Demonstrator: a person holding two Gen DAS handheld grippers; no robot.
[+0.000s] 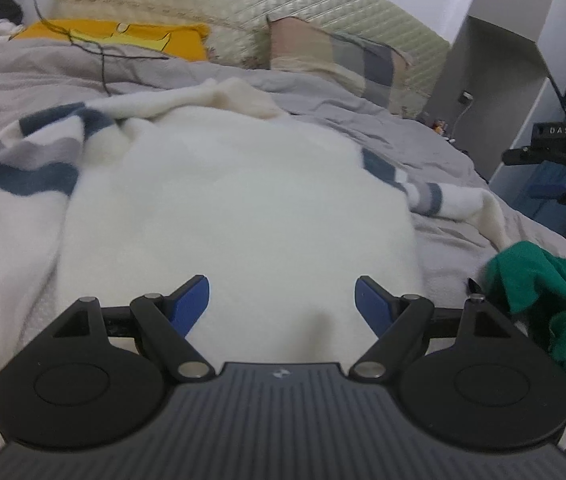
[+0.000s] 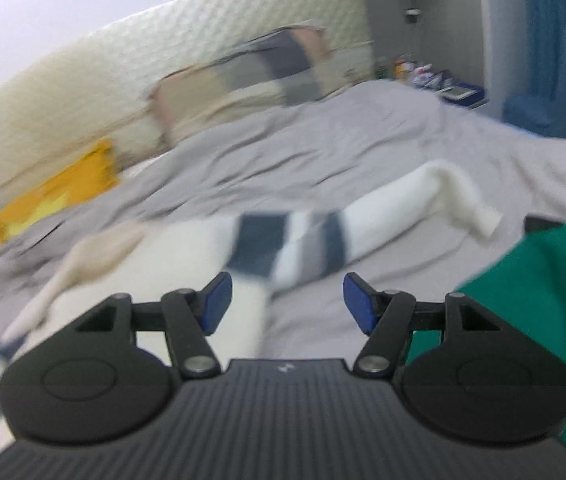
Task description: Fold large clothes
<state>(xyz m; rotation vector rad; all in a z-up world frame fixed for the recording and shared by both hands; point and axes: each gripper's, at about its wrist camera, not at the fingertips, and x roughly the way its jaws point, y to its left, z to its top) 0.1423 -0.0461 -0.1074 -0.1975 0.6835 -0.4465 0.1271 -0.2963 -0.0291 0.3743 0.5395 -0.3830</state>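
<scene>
Jaws: both released, empty. Left gripper (image 1: 282, 300) over sweater (image 1: 235, 216) body; sleeve (image 2: 383, 216) runs frame-centre to right, nearer right gripper (image 2: 287, 302).

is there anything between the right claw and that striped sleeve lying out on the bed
Nothing visible. The right claw is open and empty, and the striped sleeve lies just ahead on the grey bedcover. A green garment sits off to the right, outside that path.

The letters "DAS" stood in pale print on a black device (image 1: 561, 140) at three o'clock in the left wrist view; white print on the person's green shirt (image 1: 547, 292), at four o'clock, was too blurred to read.
</scene>
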